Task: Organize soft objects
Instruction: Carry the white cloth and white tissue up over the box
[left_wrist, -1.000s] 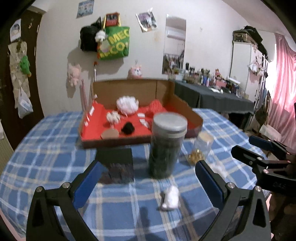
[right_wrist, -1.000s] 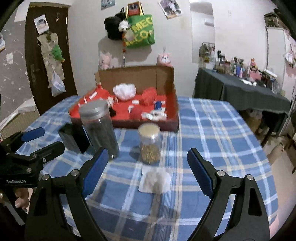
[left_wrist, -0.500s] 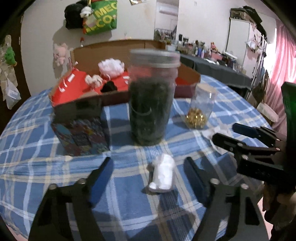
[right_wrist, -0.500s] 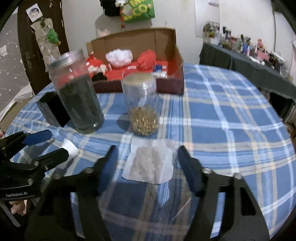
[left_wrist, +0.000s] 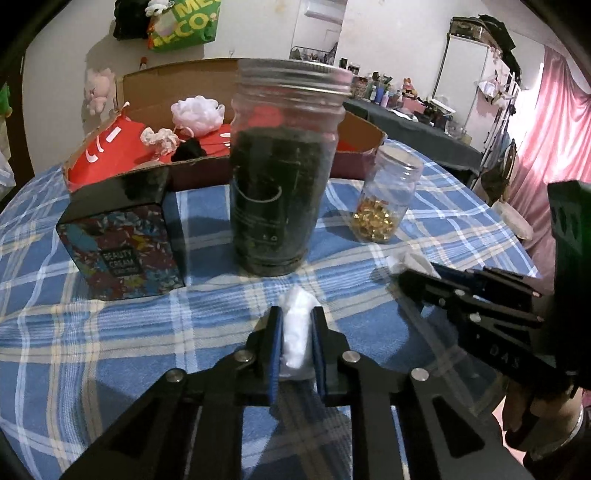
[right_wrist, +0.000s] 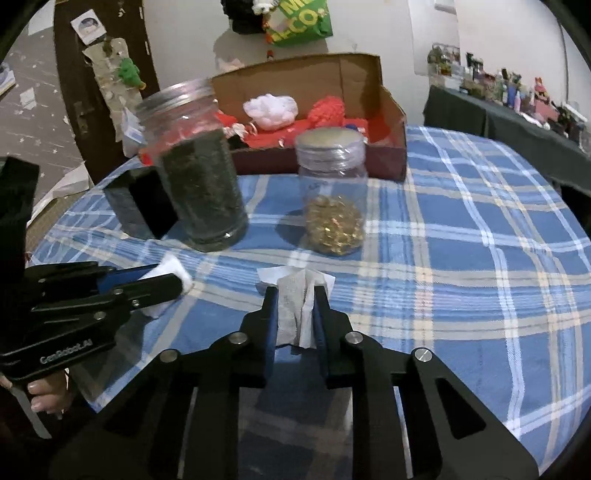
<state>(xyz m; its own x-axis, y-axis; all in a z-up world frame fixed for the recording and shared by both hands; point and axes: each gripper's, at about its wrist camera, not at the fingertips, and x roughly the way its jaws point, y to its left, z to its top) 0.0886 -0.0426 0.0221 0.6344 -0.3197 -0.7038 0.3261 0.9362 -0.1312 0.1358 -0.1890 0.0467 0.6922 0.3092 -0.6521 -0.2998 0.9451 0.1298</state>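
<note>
While both tongs pinch soft pieces low on the desk (right_wrist: 461, 229), left tongs (left_wrist: 297, 325) clamp the wad (left_wrist: 295, 332) and right tongs (right_wrist: 295, 306) the pad (right_wrist: 295, 314). Lifting toward 12 o'clock risks clipping the jars or shedding limp material.

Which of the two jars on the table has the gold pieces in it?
The smaller clear jar, standing to the right of the tall jar in the right wrist view. Gold pieces fill its bottom; the tall jar, with a metal lid, is packed with dark material.
</note>
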